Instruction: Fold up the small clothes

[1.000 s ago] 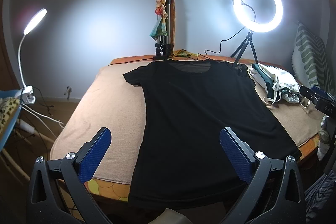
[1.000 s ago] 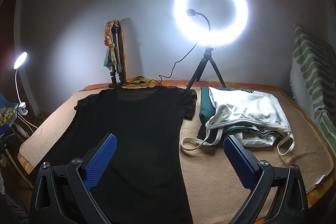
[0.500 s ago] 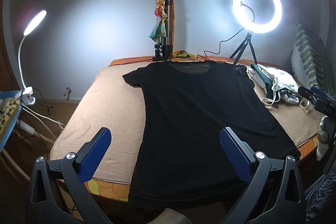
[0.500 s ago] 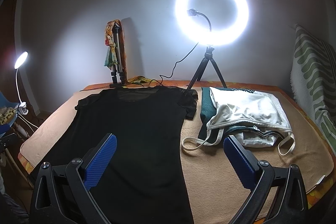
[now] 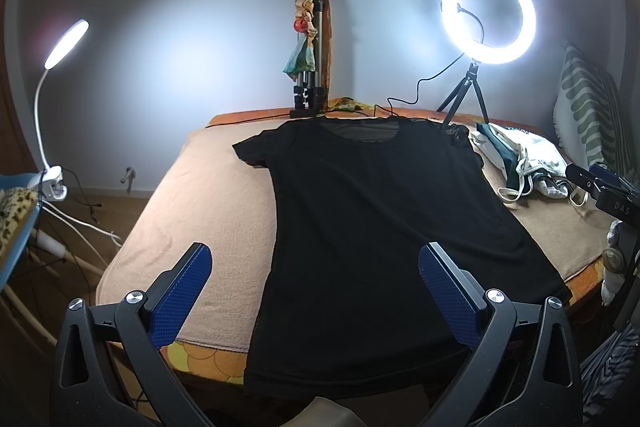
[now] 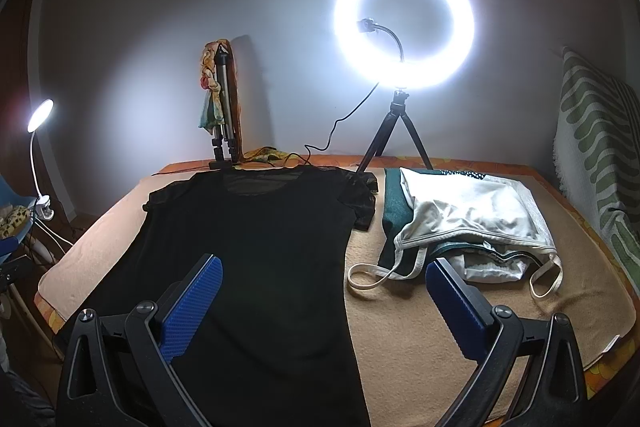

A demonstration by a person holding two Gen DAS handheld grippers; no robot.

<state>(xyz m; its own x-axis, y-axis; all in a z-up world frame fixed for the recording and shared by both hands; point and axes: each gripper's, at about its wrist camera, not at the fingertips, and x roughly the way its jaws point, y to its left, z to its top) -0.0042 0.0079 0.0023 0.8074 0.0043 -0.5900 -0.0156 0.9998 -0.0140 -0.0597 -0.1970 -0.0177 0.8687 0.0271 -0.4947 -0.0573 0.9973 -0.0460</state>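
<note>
The black short-sleeved t-shirt (image 5: 384, 227) is lying flat on the tan blanket-covered bed (image 5: 216, 211), collar pointing away; I'm hovering both the left gripper (image 5: 314, 281) and right gripper (image 6: 324, 295), released and empty, over its hem, left nearer centre.

Black t-shirt (image 6: 248, 267) flat on bed (image 6: 440, 339), beside folded clothes (image 6: 472, 227)

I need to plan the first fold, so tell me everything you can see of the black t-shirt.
The black t-shirt lies spread flat and unfolded on the tan blanket, neckline toward the wall, hem hanging over the near edge. It has short sleeves and a sheer, mesh-like panel at the neckline and shoulders; the body looks thin and soft. Its right sleeve lies close to the pile of light clothes. Neither gripper touches it.
</note>
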